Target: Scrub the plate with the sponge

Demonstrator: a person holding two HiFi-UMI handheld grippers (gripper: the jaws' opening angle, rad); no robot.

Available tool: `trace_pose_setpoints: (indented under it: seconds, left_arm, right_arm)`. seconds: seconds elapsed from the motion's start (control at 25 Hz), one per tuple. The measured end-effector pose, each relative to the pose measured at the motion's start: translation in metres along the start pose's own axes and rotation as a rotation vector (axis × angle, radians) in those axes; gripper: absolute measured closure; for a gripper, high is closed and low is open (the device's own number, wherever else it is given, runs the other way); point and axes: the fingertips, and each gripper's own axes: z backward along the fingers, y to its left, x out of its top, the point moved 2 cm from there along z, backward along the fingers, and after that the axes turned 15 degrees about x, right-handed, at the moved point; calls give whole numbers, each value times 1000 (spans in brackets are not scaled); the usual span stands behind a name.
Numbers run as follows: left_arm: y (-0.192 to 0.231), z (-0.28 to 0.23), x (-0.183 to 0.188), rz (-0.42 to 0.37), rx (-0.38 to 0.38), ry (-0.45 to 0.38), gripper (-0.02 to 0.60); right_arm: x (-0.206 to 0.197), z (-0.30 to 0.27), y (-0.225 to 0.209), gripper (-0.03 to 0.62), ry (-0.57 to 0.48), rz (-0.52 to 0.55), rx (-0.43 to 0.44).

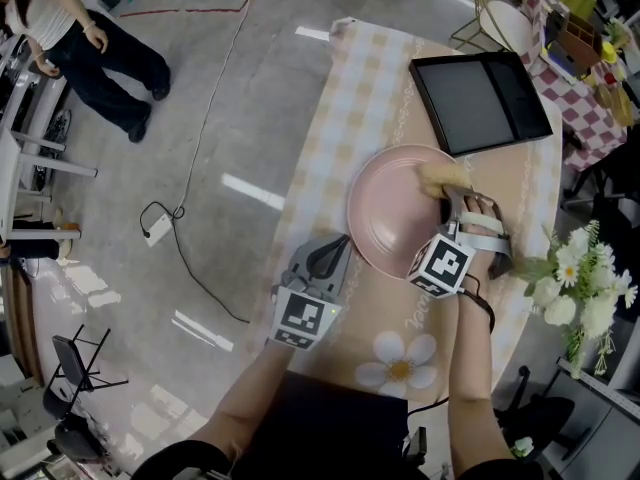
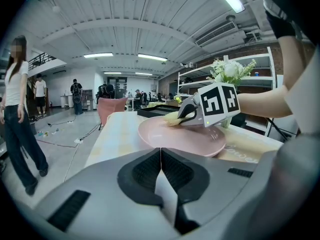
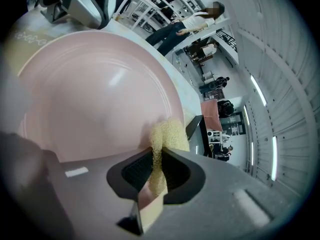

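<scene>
Curly writing is showing on the tablecloth (image 2: 246, 153), just beside the pink plate (image 2: 175, 138), on the person's side of it. It is looking like "flower", but it is too blurry to be sure. Near the plate, the left gripper (image 1: 328, 258) and right gripper (image 1: 452, 200) are each carrying black-and-white square markers, without letters.

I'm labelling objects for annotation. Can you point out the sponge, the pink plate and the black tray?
sponge (image 3: 169, 133): right gripper view, the fuzzy tip beyond the jaws.
pink plate (image 1: 392, 208): head view, its bare centre.
black tray (image 1: 470, 103): head view, its bare floor.
</scene>
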Motion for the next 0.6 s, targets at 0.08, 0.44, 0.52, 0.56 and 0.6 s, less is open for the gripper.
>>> trace_pose_setpoints:
  seconds: [0.08,0.44,0.52,0.56,0.6]
  left_arm:
    - [0,0,0,0,-1,0,569]
    - [-1,0,0,-8,-1,-3,569]
    - [-1,0,-1,-9,-1,-3,569]
    - [-1,-1,-1,-10,-1,-4,569]
    - [-1,-1,-1,-11,-1,-4,569]
  right_arm:
    - [-2,0,2,546,8,-14,12]
    - [-8,3,12,546,40,-57,62]
    - [-10,4,15,545,46,-67,75]
    - [-11,4,16,546,49,-74,82]
    - [-11,5,17,546,52,-79,88]
